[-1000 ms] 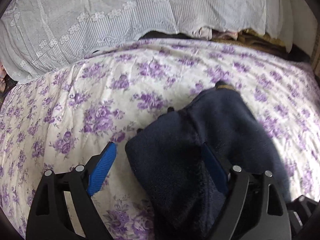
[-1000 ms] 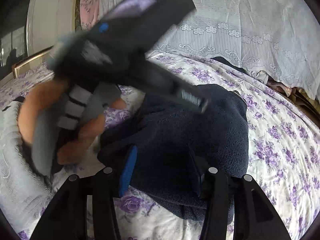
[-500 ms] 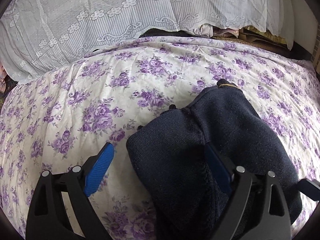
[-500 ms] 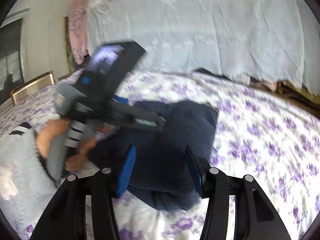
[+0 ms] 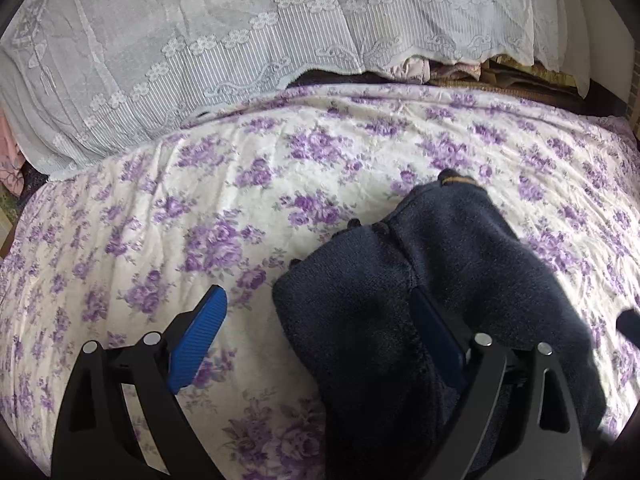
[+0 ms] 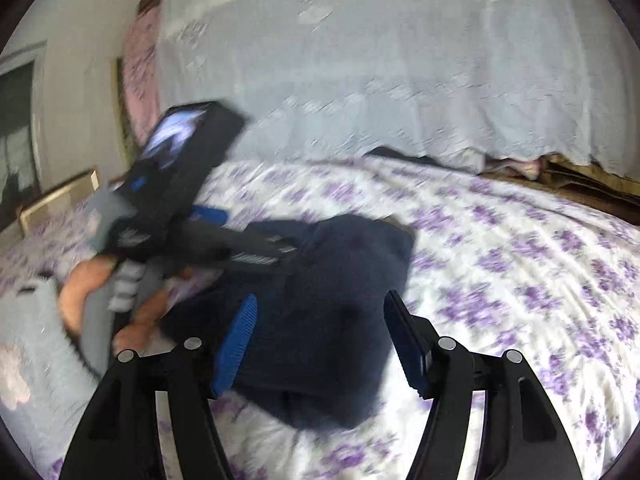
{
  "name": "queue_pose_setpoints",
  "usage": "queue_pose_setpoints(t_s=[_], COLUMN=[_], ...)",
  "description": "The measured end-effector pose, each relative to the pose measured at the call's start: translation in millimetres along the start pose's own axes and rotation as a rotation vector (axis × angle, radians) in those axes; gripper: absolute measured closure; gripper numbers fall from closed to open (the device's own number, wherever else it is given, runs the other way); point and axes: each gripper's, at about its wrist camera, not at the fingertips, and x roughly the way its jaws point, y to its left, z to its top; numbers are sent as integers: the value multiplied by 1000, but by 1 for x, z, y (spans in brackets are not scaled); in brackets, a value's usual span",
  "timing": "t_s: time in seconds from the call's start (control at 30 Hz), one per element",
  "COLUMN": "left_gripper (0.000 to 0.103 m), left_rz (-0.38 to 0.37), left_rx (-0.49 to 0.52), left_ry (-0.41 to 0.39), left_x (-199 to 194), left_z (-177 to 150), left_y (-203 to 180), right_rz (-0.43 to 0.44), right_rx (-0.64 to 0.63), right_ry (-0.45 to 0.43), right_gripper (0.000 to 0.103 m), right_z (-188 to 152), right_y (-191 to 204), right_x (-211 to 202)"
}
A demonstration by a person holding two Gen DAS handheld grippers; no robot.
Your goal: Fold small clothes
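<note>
A dark navy knit garment [image 5: 460, 264] lies folded on the purple-flowered bedsheet [image 5: 200, 208]. My left gripper [image 5: 316, 294] hangs over its near left end, jaws wide. Its left pad is over bare sheet and its right finger is tucked into a fold, with no squeeze. From the right wrist view, the garment [image 6: 340, 280] lies below my right gripper [image 6: 320, 300]. Those jaws are opening, the cloth sits between them, and the pads do not press on it. That blurred view also shows the left gripper [image 6: 246, 236], held by a hand [image 6: 80, 292] in a pale grey sleeve [image 6: 36, 340].
A white lace cover [image 5: 240, 40] drapes over a heap along the far edge of the bed. Folded fabrics [image 5: 520, 72] show under it at the back right. A wooden bed frame [image 6: 56, 200] and a wall with a window [image 6: 16, 128] lie to the left.
The right gripper has drawn back and up from the garment and its jaws have widened. The left gripper has stayed over the garment's near end, jaws slightly wider.
</note>
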Motion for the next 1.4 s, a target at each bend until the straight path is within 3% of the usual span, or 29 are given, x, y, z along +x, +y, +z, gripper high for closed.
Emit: queue_pose_setpoints(t_s=[0.13,0.27,0.4,0.47,0.57,0.6,0.67,0.77,0.83,0.9,1.0,1.13,1.17,1.23,1.3,1.4], left_gripper=[10,7,7,7,7,7,7,7,7,7,7,9,12,28,52,60], left_rz=[-71,-38,-175,-294,-350,-427,-503,-490,-467,-495,-669,-636,-633,-625,-616,-618], left_rx=[-22,-37,-213,-305,-319,-327,-343,-285,-289,-310,-362,-329,-330,-345,-363,-356], left_ry=[14,135,162,174,182,176,150,157,220,233,226,249,244,230,198,157], left_x=[-10,16,12,9,9,7,0,2,19,25,22,27,27,28,24,10], left_z=[-2,-22,-35,-41,-40,-38,-33,-28,-33,-34,-34,-38,-37,-35,-33,-31], left_y=[10,12,39,49,44,42,37,24,21,25,28,17,19,23,28,28], right_rz=[-20,104,185,228,308,332,352,380,389,393,384,403,409,403,388,367], right_rx=[94,265,363,428,529,552,575,607,598,562,524,518,514,511,509,516], right_ry=[97,182,209,217,246,263,299,332,332,333,309,301,298,286,266,239], right_gripper=[34,20,19,19,19,19,19,18,18,18,19,28,31,36,39,41], right_z=[-7,-15,-17,-15,-8,-6,-5,-7,-3,0,1,1,1,0,0,1], right_y=[-28,-59,-73,-80,-91,-93,-96,-97,-94,-90,-83,-85,-84,-84,-84,-87], right_x=[23,43,49,53,65,72,87,107,118,126,126,127,128,124,118,104])
